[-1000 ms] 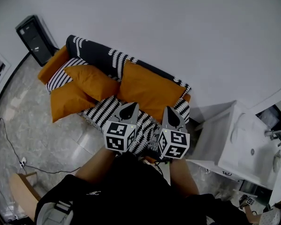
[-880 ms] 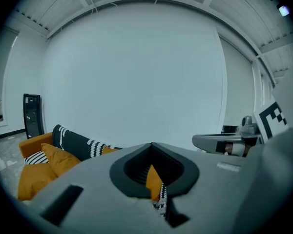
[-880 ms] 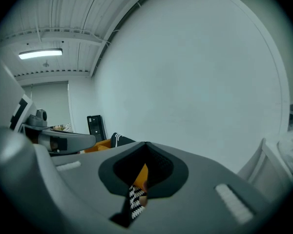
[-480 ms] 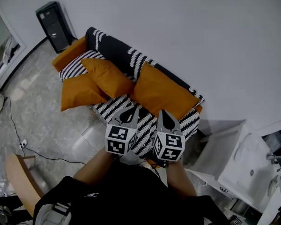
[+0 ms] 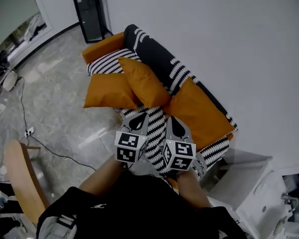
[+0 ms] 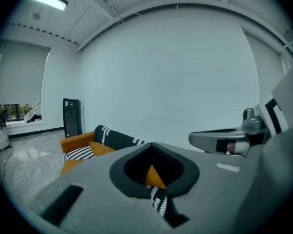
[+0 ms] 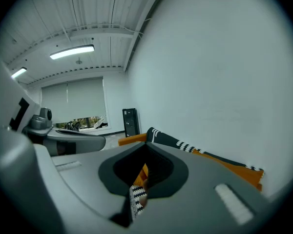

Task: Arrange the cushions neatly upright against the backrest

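**A:** Head view first. Where are the cushions?

**B:** On the sofa [image 5: 162,66], which runs from 11 o'clock down to 4 o'clock along the white wall. The middle cushion [image 5: 145,82] lies tilted on the striped seat. The front cushion [image 5: 108,91], at its 8 o'clock, hangs over the seat's front edge. The large cushion [image 5: 202,114], at 4 o'clock, lies by the backrest, but I cannot tell whether it leans on it.

**A:** And the claws?

**B:** The left claw [image 5: 137,119] and right claw [image 5: 175,124] sit side by side over the seat's near edge, touching nothing. A black tower [image 5: 91,6] stands at 11 o'clock and a wooden chair [image 5: 21,176] at 8 o'clock.

**A:** Left gripper view?

**B:** The jaws are pressed together with nothing gripped. Behind them show a sliver of orange cushion and some striped cloth. The sofa sits at 9 o'clock.

**A:** Right gripper view?

**B:** The same, closed tight and empty. The sofa's back stretches away towards 3 o'clock.
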`<state>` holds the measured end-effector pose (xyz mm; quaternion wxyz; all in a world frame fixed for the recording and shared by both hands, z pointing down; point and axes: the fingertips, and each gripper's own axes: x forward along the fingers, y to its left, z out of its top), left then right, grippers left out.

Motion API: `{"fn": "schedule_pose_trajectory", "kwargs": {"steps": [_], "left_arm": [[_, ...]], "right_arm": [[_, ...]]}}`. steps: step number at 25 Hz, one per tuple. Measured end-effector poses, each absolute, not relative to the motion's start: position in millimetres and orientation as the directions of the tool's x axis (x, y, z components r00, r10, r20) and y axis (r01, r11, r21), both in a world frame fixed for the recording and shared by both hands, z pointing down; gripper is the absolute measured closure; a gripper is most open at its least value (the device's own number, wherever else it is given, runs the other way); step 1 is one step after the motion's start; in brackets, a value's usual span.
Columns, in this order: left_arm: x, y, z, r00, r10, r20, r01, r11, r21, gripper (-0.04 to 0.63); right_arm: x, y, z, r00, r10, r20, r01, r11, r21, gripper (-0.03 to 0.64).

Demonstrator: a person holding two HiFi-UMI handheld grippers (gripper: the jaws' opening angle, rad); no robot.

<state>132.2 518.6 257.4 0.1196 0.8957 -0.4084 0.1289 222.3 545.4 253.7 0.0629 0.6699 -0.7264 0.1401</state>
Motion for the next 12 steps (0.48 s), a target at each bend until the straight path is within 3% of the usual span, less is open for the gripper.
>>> {"fn": "schedule_pose_trajectory", "kwargs": {"steps": [12], "left_arm": [[-10, 424, 256, 0.610, -0.730, 0.308, -0.791, -0.588, 0.171, 0.586]], "right_arm": [[79, 453, 246, -0.135, -0.949, 0.286, -0.990, 0.121, -0.066, 0.611]]}}
